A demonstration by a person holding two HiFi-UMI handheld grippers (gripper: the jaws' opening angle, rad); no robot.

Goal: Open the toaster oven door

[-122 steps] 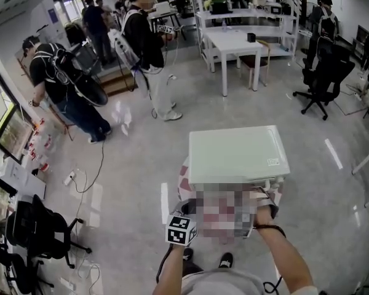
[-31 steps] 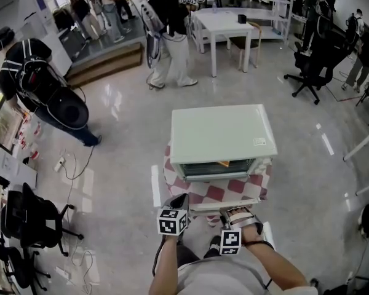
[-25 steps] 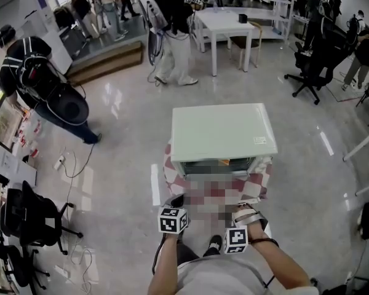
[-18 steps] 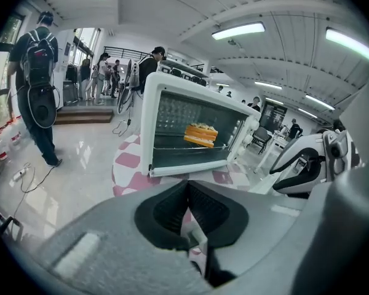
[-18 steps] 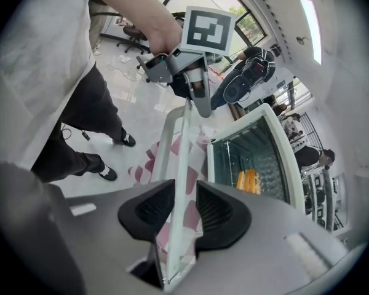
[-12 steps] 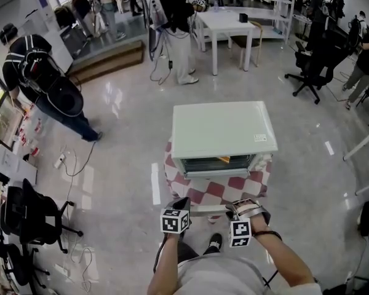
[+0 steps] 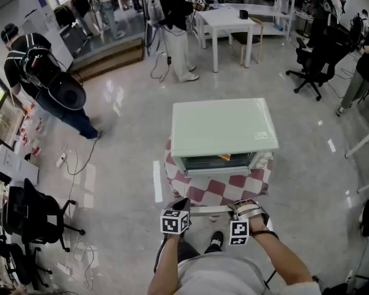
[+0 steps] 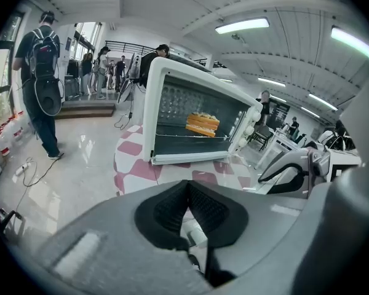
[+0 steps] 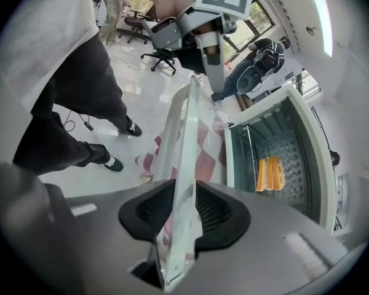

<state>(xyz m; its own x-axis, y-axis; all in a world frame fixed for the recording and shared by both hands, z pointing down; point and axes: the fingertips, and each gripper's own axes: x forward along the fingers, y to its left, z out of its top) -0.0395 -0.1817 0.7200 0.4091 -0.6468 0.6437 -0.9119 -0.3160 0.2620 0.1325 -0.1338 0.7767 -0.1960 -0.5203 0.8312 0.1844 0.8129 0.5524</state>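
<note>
A white toaster oven (image 7: 224,128) stands on a round table with a red-and-white checked cloth (image 7: 218,186). Its door (image 9: 181,165) hangs wide open, swung down towards me. An orange piece of toast (image 8: 202,124) lies on the rack inside. My right gripper (image 9: 186,211) holds the door's free edge; its jaws have just been closing, and the pads press on the panel between them. In the head view it is at the right end of the handle bar (image 7: 209,211). My left gripper (image 8: 188,186) is shut with nothing in it, near the bar's left end (image 7: 181,203).
Several people stand at the back left (image 7: 46,72), one near a white table (image 7: 230,20). Black office chairs stand at the right (image 7: 317,66) and the near left (image 7: 31,217). Cables (image 7: 80,165) lie on the glossy floor to the left.
Both grippers have come down a little and towards me, the right one bringing the door's edge with it. The door stays open. People in the background have shifted.
</note>
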